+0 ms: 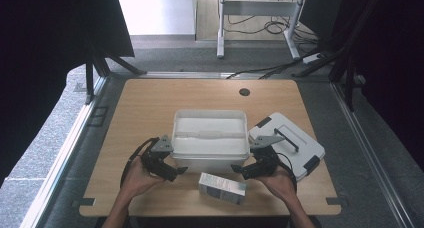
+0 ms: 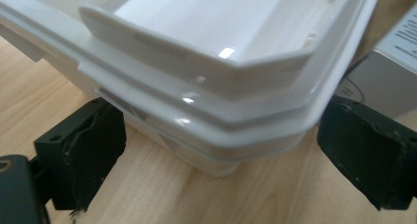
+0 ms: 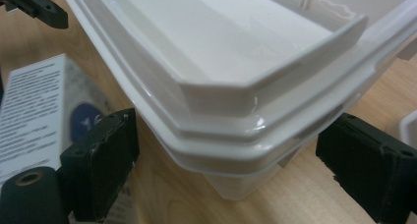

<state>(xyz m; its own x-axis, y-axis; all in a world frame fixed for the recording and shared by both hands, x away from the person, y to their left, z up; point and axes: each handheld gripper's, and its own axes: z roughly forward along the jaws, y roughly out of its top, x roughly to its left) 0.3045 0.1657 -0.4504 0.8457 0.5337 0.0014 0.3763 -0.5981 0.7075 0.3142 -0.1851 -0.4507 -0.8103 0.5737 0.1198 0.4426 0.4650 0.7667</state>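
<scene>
A white plastic bin (image 1: 210,137) stands in the middle of the wooden table (image 1: 145,103), with a shallow white tray nested in its top. My left gripper (image 1: 175,171) is open at the bin's near left corner (image 2: 231,135), one jaw on each side of the corner. My right gripper (image 1: 239,169) is open at the near right corner (image 3: 231,155), its jaws likewise straddling the corner. A small printed carton (image 1: 222,187) lies on the table in front of the bin, between the two grippers. Neither gripper holds anything.
The bin's white lid (image 1: 289,144) with a dark handle and black clips lies flat to the right of the bin. A round cable hole (image 1: 244,92) sits near the table's far edge. Black curtains and a metal frame stand beyond the table.
</scene>
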